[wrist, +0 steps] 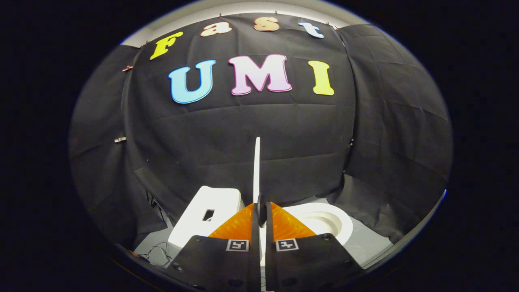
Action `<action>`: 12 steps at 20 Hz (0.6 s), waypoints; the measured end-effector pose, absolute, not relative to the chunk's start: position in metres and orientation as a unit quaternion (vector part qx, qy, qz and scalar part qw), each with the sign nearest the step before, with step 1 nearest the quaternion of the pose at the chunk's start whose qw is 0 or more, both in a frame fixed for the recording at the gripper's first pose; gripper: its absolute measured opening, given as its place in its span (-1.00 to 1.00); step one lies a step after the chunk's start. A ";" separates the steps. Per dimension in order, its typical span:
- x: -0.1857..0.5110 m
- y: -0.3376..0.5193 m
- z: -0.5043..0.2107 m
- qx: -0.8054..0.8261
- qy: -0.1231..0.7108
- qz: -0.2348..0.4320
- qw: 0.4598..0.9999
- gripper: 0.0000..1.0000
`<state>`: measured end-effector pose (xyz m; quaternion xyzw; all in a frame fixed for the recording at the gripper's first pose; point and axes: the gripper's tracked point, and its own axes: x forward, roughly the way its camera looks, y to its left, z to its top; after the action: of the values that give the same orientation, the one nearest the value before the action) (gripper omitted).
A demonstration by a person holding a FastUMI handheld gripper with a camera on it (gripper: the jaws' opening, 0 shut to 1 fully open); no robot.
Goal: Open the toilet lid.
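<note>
To the left of our fingers [259, 227] sits the white tank [202, 219] of the toilet, a dark rectangular opening in the face turned toward us. A few thin cables [156, 251] trail on the pale floor [373, 243] beside it, near the foot of the black cloth wall [243, 134].

Straight ahead, the toilet lid [256, 166] stands edge-on to us as a thin white blade, rising upright from between the fingers. Our fingers are drawn nearly together, with only a narrow slit left, and the lid's lower edge runs down into that slit; we judge that both press on it, though the contact itself is hard to see. A small dark part sits at the tips, right against the lid.

To the right of the fingers the bowl [324, 221] lies uncovered, its white rim and hollow in plain sight.

We judge the lid is close to fully raised, so the step in hand is to finish the swing toward the tank. To do it well, we should follow the arc of the hinge and not pull straight, keep the pinch light so the thin edge does not twist, and let go only once the lid leans past upright and can rest on its own, so it won't drop back onto the bowl.
</note>
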<state>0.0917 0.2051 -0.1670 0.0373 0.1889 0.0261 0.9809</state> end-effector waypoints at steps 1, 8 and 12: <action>0.090 0.215 -0.167 0.033 0.188 0.031 0.981 -0.81; 0.080 0.284 -0.172 0.005 0.184 0.065 0.981 -0.81; 0.075 0.322 -0.179 -0.016 0.189 0.085 0.978 -0.81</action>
<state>0.0747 0.3218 -0.1793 -0.0160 0.1889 0.0847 0.9782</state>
